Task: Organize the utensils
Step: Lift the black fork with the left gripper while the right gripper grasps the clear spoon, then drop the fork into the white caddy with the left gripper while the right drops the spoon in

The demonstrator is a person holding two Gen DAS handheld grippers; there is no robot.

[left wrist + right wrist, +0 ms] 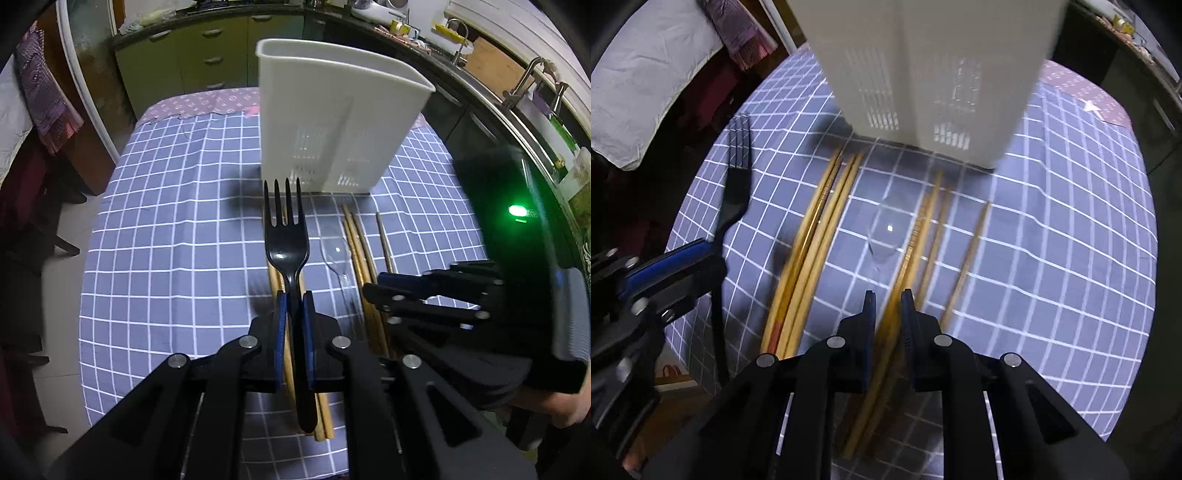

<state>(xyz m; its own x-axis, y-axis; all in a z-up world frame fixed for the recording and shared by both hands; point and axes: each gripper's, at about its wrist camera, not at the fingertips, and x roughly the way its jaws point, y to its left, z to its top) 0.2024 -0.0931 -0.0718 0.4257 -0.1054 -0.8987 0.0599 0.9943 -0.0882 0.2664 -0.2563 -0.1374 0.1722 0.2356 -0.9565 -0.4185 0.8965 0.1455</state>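
My left gripper [293, 295] is shut on a black plastic fork [286, 236] and holds it above the table, tines pointing at the white utensil caddy [332, 122]. The fork [735, 192] and left gripper [668, 266] also show at the left of the right wrist view. My right gripper [888, 295] is low over the table, its jaws narrowly apart around a wooden chopstick [916, 236]; whether they grip it is unclear. Several chopsticks [820, 236] and a clear plastic spoon [886, 229] lie on the checked cloth before the caddy [923, 74].
The table with the blue checked cloth [177, 229] ends at the left, with floor and a chair beyond. Green cabinets [207, 59] and a counter with a sink [532, 81] stand behind. A white cushion [646, 74] lies off the table's left.
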